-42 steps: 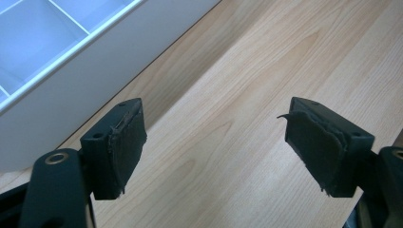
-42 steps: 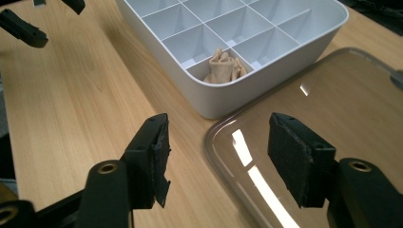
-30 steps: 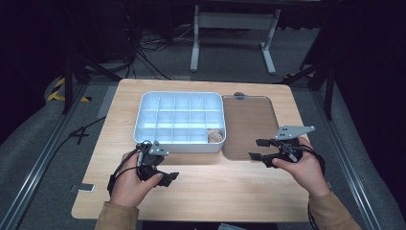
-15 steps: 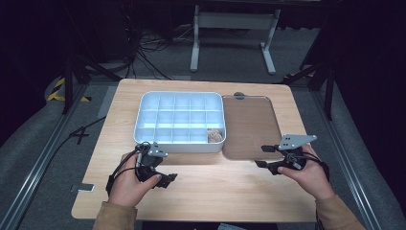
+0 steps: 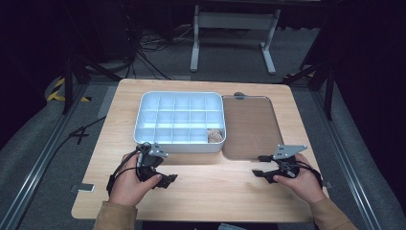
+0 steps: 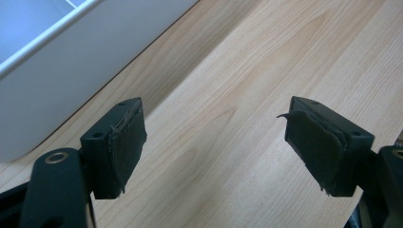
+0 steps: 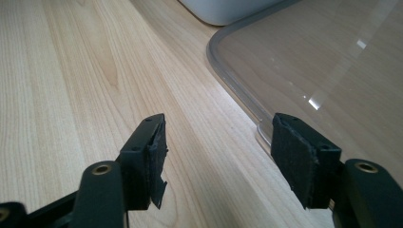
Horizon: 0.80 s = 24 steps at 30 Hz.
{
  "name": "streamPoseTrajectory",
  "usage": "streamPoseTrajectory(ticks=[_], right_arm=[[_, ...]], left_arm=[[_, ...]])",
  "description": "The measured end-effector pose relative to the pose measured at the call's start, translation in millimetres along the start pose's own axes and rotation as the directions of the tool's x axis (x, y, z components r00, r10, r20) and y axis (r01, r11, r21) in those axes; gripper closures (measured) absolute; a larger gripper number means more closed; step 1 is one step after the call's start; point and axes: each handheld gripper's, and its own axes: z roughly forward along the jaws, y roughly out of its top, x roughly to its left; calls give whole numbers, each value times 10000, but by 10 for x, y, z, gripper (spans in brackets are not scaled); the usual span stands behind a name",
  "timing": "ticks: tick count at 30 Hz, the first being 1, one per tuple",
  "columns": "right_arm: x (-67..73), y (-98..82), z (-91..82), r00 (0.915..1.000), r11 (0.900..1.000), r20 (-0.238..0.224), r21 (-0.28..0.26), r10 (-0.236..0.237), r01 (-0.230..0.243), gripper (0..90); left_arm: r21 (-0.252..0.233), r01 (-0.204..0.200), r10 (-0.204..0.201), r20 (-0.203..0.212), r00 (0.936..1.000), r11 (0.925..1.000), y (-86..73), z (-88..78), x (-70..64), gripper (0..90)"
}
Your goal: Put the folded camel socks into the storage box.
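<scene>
Left gripper (image 5: 163, 173) rests on the table (image 5: 215, 191) at near left, jaws spread wide, nothing between them. Right gripper (image 5: 259, 165) sits at near right, jaws likewise apart and empty, just beside the near corner of the clear lid (image 5: 249, 127). Farther off, the white tray (image 5: 179, 120) lies left of the lid, touching it. A small tan item (image 5: 215, 135) occupies the tray's near-right compartment.
</scene>
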Motion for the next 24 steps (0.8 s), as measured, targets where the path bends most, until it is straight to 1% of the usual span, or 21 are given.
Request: streamPoseTrajectory(ticks=[1,2,3,4,5,6,8,9,10,11,12,14,15,18,19,20,21,22,24], right_arm=[[6,-14,20,10000,10000,-28,18,4,-4,372],[12,-30,39,10000,10000,-26,33,13,-12,372],[15,-41,51,10000,10000,-43,40,-3,3,372],[26,-60,72,10000,9999,-98,110,13,-11,372],[32,-77,91,10000,9999,-91,160,-26,27,372],[38,-85,103,9999,9998,-110,179,-26,28,372],[42,-92,115,9999,9998,-99,176,-77,79,372],[48,-95,128,9999,9999,-136,138,-62,64,372],[50,-97,137,9999,9999,-131,114,-104,106,369],[60,-100,149,9998,9999,-163,100,-105,107,369],[70,-104,159,9998,9999,-175,127,-108,111,368],[88,-112,189,9995,9995,-228,216,-210,215,365],[101,-115,202,9994,9992,-223,287,-277,283,364],[136,-110,227,9983,9976,-173,398,-565,572,360],[146,-106,232,9981,9974,-191,407,-585,593,355],[155,-102,242,9976,9972,-234,352,-655,663,353],[162,-99,250,9970,9967,-253,345,-728,736,351],[167,-99,257,9968,9965,-287,365,-741,752,345],[177,-109,279,9967,9964,-309,368,-747,759,322]], left_arm=[[74,63,-64,73,10000,10000,0,7,-5,218],[149,-25,25,-23,10000,9999,3,11,-5,218],[206,-98,98,16,10000,9997,4,20,-2,218],[197,10,-11,81,10000,9998,-1,33,-8,218],[201,36,-37,69,10000,9998,-1,37,-9,218],[290,-42,40,54,10000,9996,3,37,-5,218],[323,14,-16,59,10000,9995,3,43,-8,218],[268,-6,4,91,10000,9996,3,52,-6,218],[312,-28,26,78,10000,9995,5,57,-8,218],[416,-90,82,183,9998,9991,9,55,-3,218],[402,-73,69,113,9999,9992,8,63,-11,218],[386,-130,124,162,9998,9992,8,75,-12,218],[479,-132,122,215,9997,9988,9,73,-12,218],[475,-79,69,196,9998,9988,-1,91,-17,218],[585,-128,113,265,9996,9982,-2,93,-10,218],[708,-99,75,338,9994,9974,-10,107,-8,217],[791,-131,104,341,9994,9968,-19,127,-7,216],[957,-225,189,387,9991,9952,-23,145,-3,216],[970,-200,167,344,9993,9951,-29,172,-7,217]])
